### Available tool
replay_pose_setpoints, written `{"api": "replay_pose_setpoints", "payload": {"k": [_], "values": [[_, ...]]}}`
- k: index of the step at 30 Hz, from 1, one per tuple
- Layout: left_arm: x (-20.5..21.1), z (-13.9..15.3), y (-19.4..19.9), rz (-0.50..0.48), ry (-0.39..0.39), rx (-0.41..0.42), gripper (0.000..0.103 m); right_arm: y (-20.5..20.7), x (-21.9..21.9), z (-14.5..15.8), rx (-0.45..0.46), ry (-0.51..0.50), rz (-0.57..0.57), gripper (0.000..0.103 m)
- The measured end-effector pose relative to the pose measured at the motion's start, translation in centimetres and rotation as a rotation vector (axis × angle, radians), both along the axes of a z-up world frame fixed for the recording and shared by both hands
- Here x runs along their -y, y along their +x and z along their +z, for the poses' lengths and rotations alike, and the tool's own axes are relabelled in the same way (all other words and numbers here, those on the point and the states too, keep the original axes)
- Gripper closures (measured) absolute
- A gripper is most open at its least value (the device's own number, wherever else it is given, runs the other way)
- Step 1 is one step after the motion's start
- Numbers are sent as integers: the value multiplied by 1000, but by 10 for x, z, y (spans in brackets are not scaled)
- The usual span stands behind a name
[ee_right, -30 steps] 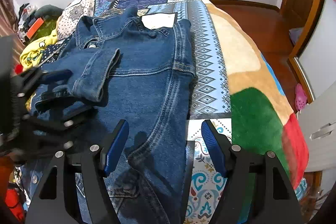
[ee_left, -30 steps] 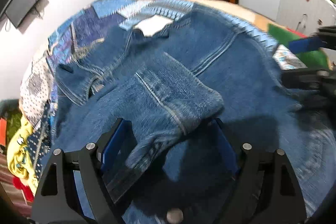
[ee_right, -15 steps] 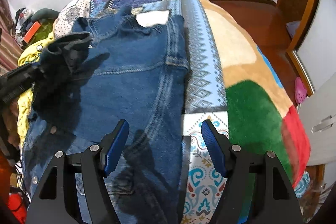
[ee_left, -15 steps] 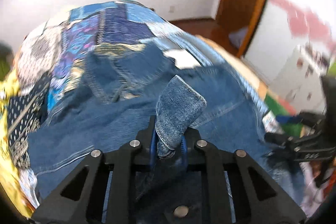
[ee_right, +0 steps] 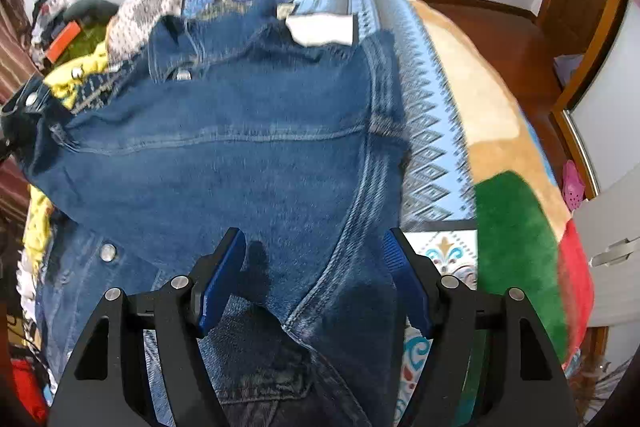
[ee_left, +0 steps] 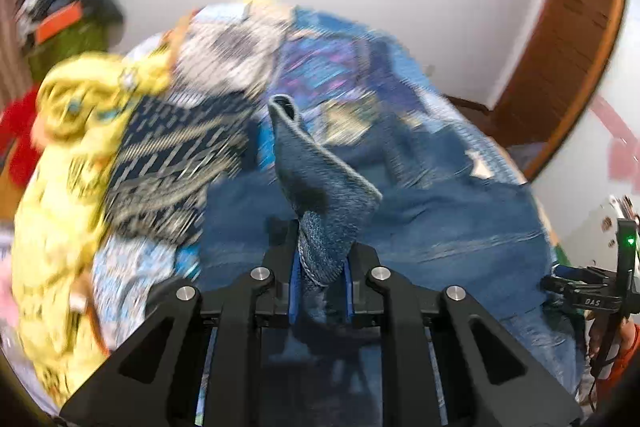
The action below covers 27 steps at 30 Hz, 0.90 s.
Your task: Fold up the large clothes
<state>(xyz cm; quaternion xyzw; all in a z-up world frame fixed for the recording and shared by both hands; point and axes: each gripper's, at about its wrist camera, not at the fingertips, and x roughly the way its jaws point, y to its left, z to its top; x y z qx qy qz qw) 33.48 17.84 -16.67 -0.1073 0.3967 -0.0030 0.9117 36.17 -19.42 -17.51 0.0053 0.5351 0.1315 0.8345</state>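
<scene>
Faintly, "DAS" (blurred) marks right gripper.

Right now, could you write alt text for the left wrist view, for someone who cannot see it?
The left tool pinches a blue denim sleeve cuff, which stands up between its pads. Behind it, blurred, the denim jacket lies on a patchwork bedspread, with yellow clothing piled at the left.

The jacket was matt, coarse blue denim with shiny metal snaps. The blanket looked plush and fuzzy. The gripper frames were matt black plastic.
</scene>
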Motion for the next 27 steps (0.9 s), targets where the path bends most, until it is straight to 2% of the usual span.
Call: {"api": "replay_pose_setpoints", "payload": {"k": [3,6,9,10,11,14,22,27], "values": [[-18,-30,-7,22,-15,-88,86,-1,-8,-7,-17,-31,15,35],[-25,-59,-16,47,43,-177,80,0,-9,-8,-21,-41,13,35],[-29,-76,-27,51,69,-217,63,0,-8,-7,-29,-36,7,35],[-31,-78,-29,64,89,-222,53,0,-8,-7,-31,-37,8,34],[-33,-77,-32,72,107,-224,43,0,-8,-8,-33,-39,10,34],[-40,-66,-36,76,136,-207,29,0,-10,-5,-36,-53,19,34],[-63,-30,-11,103,188,-170,23,17,-9,19,32,-29,12,34],[-69,-30,21,87,151,-169,21,36,-1,34,82,1,-13,33]]}}
